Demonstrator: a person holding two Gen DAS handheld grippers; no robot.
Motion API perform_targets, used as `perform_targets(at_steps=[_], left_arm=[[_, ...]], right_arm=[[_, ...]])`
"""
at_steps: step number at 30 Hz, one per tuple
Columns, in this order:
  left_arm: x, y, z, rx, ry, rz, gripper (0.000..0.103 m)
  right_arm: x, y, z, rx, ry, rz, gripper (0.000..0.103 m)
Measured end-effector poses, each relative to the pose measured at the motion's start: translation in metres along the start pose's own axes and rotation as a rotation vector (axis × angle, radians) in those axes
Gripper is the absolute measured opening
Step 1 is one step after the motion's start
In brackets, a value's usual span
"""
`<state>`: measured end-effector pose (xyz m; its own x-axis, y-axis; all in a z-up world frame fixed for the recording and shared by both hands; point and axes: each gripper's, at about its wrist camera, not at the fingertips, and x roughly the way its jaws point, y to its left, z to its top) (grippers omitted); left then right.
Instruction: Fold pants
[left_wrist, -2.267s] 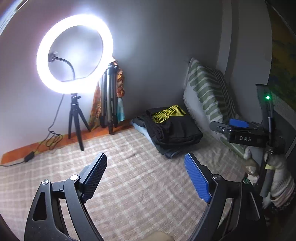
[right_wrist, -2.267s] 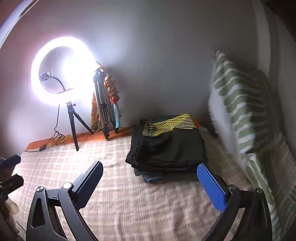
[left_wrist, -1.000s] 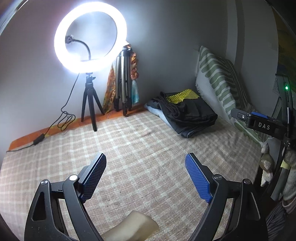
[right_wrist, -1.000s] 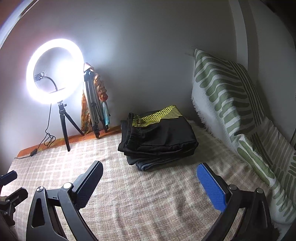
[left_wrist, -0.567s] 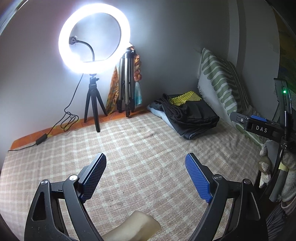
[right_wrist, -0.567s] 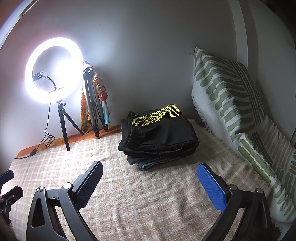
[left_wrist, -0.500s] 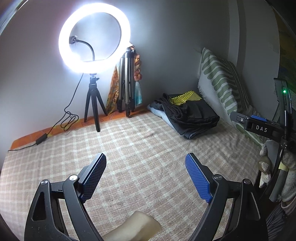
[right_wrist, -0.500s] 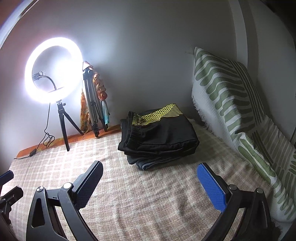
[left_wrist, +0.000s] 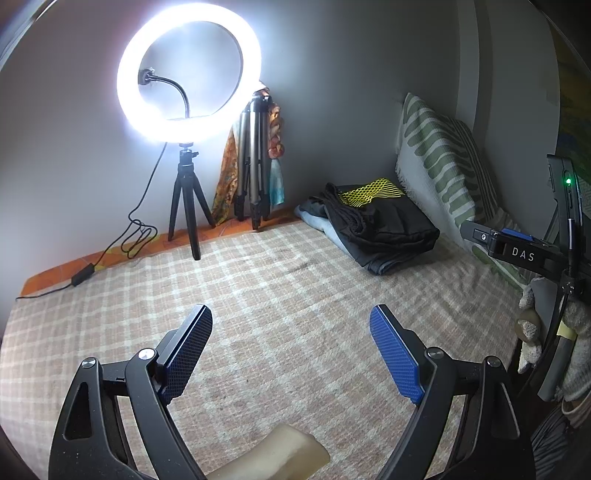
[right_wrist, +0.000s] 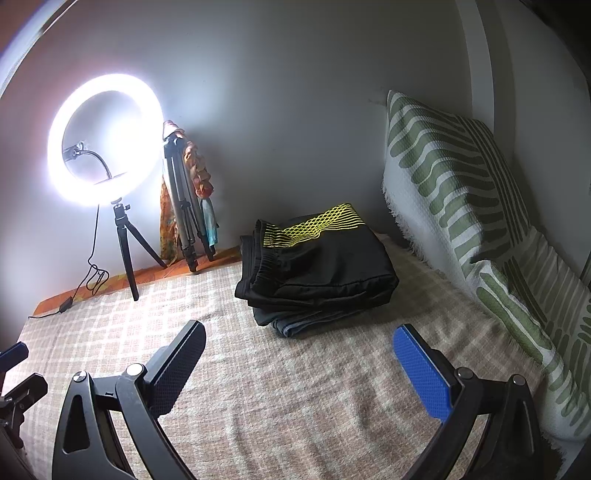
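Note:
A stack of folded clothes lies at the far side of the checked bed cover (left_wrist: 280, 295). On top are black pants with a yellow mesh pattern (right_wrist: 325, 258), also in the left wrist view (left_wrist: 384, 225), over grey and blue folded garments (right_wrist: 295, 321). My left gripper (left_wrist: 291, 354) is open and empty, held above the cover well short of the stack. My right gripper (right_wrist: 299, 365) is open and empty, a short way in front of the stack; its body shows at the right of the left wrist view (left_wrist: 517, 251).
A lit ring light on a small tripod (left_wrist: 188, 74) stands at the back left with its cable (left_wrist: 136, 236) trailing. A folded tripod with cloths (left_wrist: 255, 166) leans on the wall. A green-striped pillow (right_wrist: 461, 192) lines the right side.
Both grippers have drawn back from the stack and risen a little, then held nearly still over the last half second. Both have stayed open and empty.

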<state>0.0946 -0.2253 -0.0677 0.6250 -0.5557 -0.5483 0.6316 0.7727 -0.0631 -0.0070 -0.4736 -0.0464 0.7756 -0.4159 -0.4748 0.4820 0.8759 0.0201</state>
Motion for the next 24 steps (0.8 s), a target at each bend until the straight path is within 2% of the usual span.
perform_targets(at_steps=[24], left_arm=[[0.0001, 0.0015, -0.0037, -0.009, 0.005, -0.008, 0.087]], right_arm=[[-0.0006, 0.0022, -0.0032, 0.008, 0.004, -0.004, 0.103]])
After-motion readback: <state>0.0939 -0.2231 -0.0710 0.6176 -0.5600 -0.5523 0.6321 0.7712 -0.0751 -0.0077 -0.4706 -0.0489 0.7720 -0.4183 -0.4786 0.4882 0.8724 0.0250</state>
